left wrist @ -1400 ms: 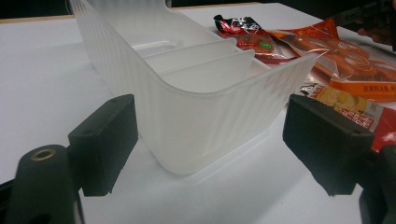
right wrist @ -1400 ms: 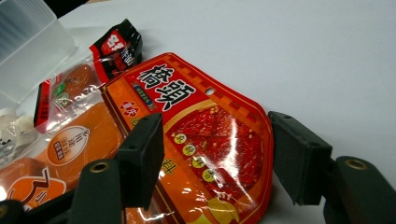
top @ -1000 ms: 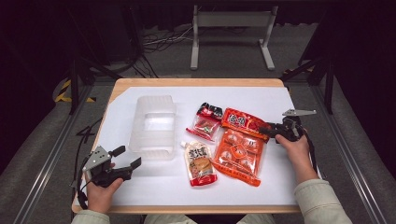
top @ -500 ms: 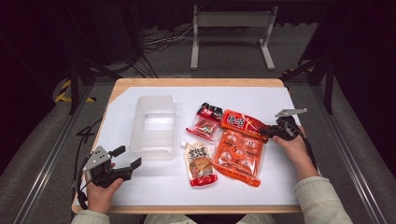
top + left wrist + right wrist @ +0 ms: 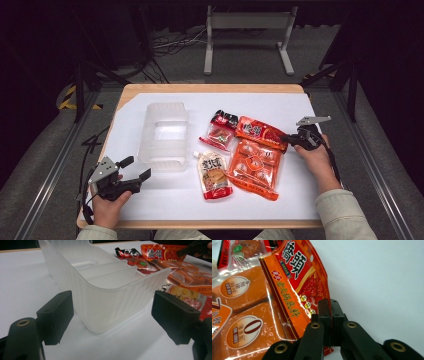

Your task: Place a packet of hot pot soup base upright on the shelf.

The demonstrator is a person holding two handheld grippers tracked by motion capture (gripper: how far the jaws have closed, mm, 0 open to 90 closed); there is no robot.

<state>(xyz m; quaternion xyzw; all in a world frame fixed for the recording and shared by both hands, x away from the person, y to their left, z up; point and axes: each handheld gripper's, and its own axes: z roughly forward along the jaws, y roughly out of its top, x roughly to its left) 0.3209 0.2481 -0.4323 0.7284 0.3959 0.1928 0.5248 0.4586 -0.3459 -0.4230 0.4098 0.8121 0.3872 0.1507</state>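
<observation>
A red pouch [image 5: 260, 132] with Chinese lettering [image 5: 297, 275] lies right of the table's middle. My right gripper [image 5: 287, 139] [image 5: 329, 303] has just been closing, and its jaws now pinch the pouch's right edge. The pouch partly overlaps an orange pack of snack cups [image 5: 252, 167] [image 5: 242, 315]. At the near left my left gripper [image 5: 136, 167] [image 5: 112, 315] is open and holds nothing. Its jaws stand on either side of the near corner of a clear ribbed plastic bin [image 5: 165, 135] [image 5: 107, 287] without touching it.
A red and black packet [image 5: 220, 131] [image 5: 130, 255] and a spouted food pouch [image 5: 215, 175] [image 5: 190, 297] lie between the bin and the orange pack. A white sheet [image 5: 165, 200] covers the wooden table. Cables and a metal stand [image 5: 247, 37] are on the floor beyond.
The right gripper's jaws have closed on the red pouch's edge. Both hands have kept their places, and the left gripper has stayed open.
</observation>
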